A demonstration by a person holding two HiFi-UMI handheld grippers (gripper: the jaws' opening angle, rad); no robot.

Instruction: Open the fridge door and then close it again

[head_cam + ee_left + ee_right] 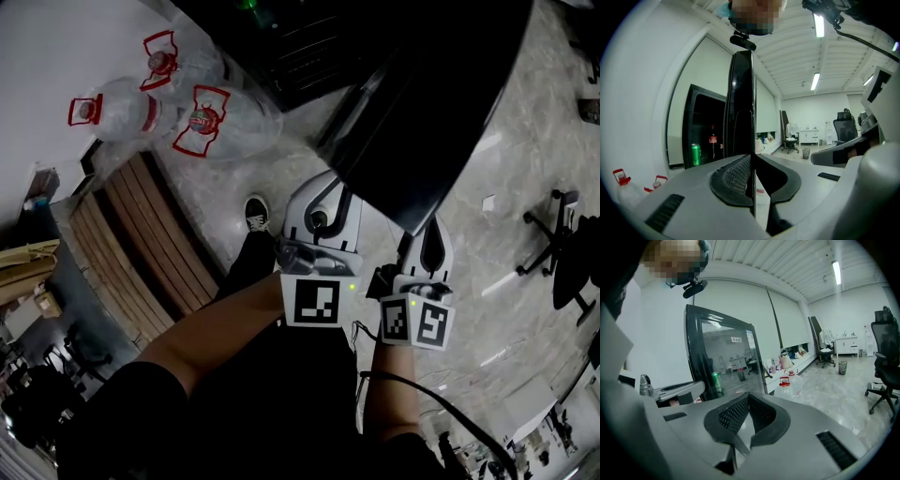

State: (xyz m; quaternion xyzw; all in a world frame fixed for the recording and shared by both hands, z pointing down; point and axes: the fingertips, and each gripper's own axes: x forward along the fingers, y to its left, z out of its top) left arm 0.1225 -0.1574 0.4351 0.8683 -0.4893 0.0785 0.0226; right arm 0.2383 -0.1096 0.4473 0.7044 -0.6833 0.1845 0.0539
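Left tool (753, 164) is clamped on the thin edge of the fridge door (740, 93), which stands swung open ahead of it. Right tool (749, 398), jaws together and empty, sits just beside.

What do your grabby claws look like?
The left gripper and right gripper are white and rounded, with black mesh pads. Each carries a cube of black-and-white square markers. A black cable trails from the right one. The left arm has a dark short sleeve.

Black fridge door (441, 103); green can (695, 154)
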